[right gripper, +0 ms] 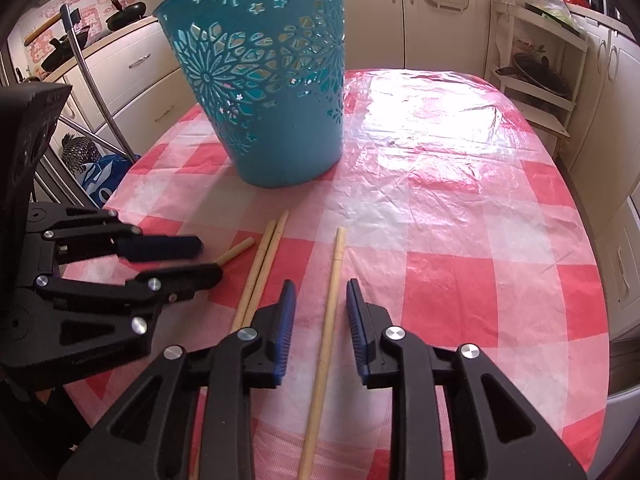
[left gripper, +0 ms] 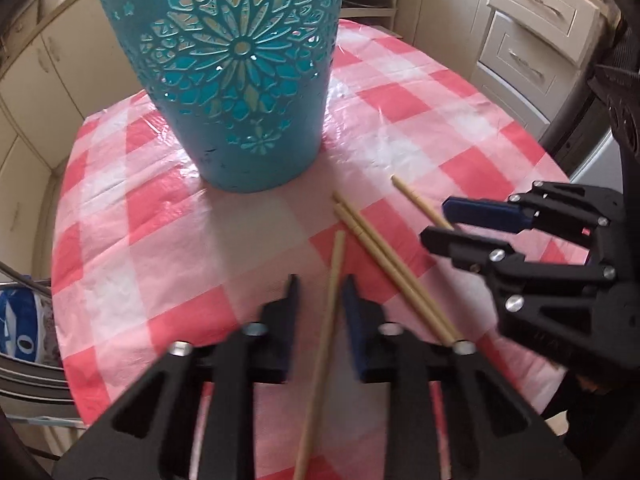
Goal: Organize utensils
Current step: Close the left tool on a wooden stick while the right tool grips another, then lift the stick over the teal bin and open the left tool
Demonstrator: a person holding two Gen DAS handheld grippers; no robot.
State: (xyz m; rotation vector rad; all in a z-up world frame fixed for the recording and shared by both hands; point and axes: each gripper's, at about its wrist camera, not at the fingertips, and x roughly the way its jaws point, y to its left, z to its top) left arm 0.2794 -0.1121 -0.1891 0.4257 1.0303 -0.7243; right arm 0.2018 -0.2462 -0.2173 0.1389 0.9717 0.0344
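Note:
A teal cut-out basket (left gripper: pixel 240 80) (right gripper: pixel 272 92) stands upright at the far side of the red-and-white checked tablecloth (right gripper: pixel 460 240). Several bamboo chopsticks lie in front of it. One chopstick (left gripper: pixel 334 276) runs between the fingers of my left gripper (left gripper: pixel 320 292), whose blurred jaws stand apart around it. Another chopstick (right gripper: pixel 334 280) lies between the pads of my right gripper (right gripper: pixel 321 292), which is open with gaps on both sides. A pair of chopsticks (left gripper: pixel 384 264) (right gripper: pixel 260 264) rests side by side between the two grippers. Each gripper appears in the other's view, the right gripper (left gripper: pixel 436 222) and the left gripper (right gripper: pixel 210 258).
Cream kitchen cabinets and drawers (left gripper: pixel 532 32) surround the table. A white rack (right gripper: pixel 536 80) stands off the far right corner. A metal chair frame (right gripper: pixel 88 80) and a blue bag (right gripper: pixel 100 176) sit beyond the left table edge.

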